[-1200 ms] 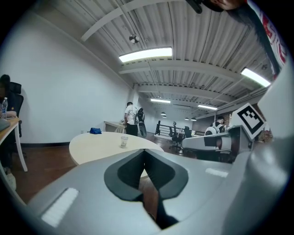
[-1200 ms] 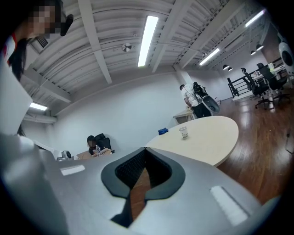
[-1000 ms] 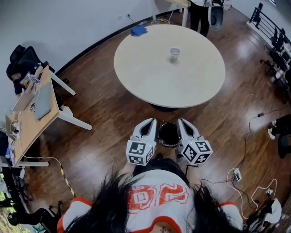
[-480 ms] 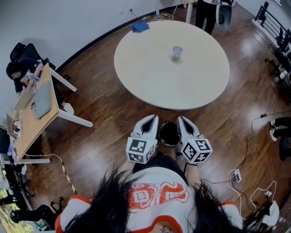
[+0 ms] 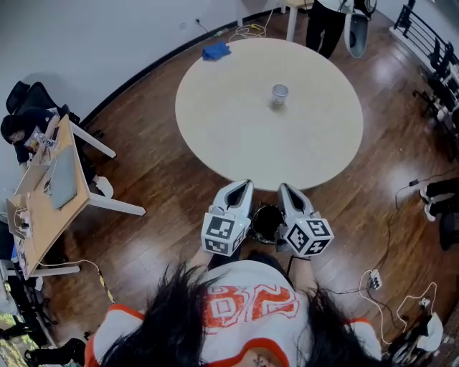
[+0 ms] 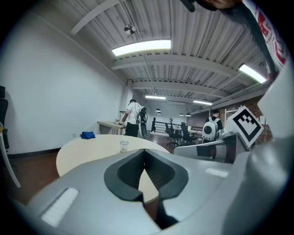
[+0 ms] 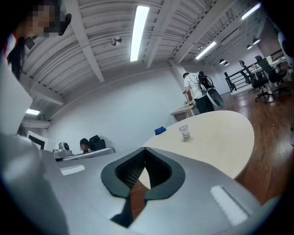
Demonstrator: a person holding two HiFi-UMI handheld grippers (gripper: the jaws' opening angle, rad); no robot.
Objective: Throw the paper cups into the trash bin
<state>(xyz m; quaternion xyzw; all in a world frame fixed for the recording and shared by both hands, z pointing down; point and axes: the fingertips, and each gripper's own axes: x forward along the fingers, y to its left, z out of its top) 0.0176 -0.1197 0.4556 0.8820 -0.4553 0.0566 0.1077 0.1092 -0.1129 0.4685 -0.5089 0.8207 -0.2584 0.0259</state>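
Note:
A single paper cup (image 5: 279,94) stands upright near the middle of the round cream table (image 5: 237,129). The left gripper view shows the cup (image 6: 123,146) small and far off, and the right gripper view shows the cup (image 7: 184,131) too. The black trash bin (image 5: 266,222) sits on the floor between my two grippers, just short of the table's near edge. My left gripper (image 5: 244,185) and right gripper (image 5: 282,188) are held side by side, pointing at the table. Both are shut with nothing between their jaws (image 6: 144,152) (image 7: 144,150).
A blue cloth (image 5: 216,50) lies at the table's far edge. A wooden desk (image 5: 50,183) with a laptop stands at the left. A person (image 5: 326,21) stands beyond the table. Office chairs (image 5: 439,79) line the right side, and cables (image 5: 391,283) trail across the wooden floor.
The view has moved forward toward the table. Both grippers now reach up to its near edge, and the trash bin lies closer to the body. The cup has not moved.

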